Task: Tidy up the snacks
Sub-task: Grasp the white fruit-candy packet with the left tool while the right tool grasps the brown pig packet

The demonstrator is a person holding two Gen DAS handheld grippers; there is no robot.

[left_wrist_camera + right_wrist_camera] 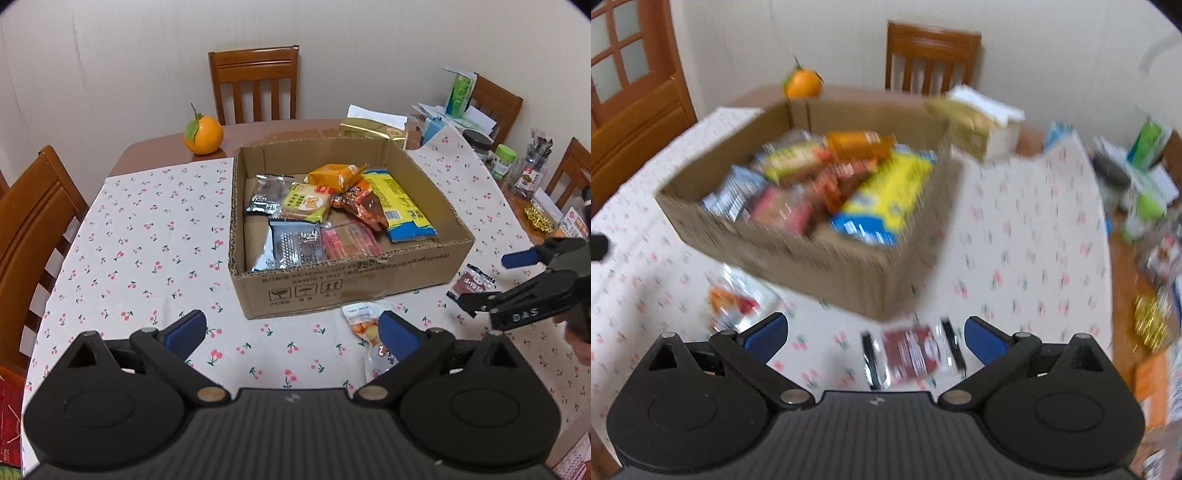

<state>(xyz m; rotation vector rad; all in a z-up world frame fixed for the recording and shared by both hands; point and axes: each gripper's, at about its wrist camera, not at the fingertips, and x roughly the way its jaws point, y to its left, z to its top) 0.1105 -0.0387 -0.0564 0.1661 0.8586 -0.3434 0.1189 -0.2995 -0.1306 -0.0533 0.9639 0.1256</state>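
Step in hand: 2 packets lie loose on the bench outside the cardboard box [343, 291]; the rest of the snacks already sit inside it. I judge each hand is lining up on 1 loose packet.

Right gripper [875, 338]: fingers spread wide, nothing between them. The view is smeared by motion, so fine detail is lost.

Dark red packet [912, 354]: flat on the cherry-print cloth, just ahead of the right fingers and roughly centred in the gap, near the box's front right corner. Its long axis seems to run away from the camera, so the fingers would close across its short width.

Left gripper [291, 328]: fingers wide apart, holding nothing, hovering above the bench in front of the box.

Clear packet of orange pieces [364, 325]: flat by the box's front wall, touching or partly under the left gripper's right finger in view, so off centre to the right.

Nearer hand: right for the red packet, left for the clear one.

Next move, as I judge: drop the right fingers straight down; shift the left gripper rightward first.
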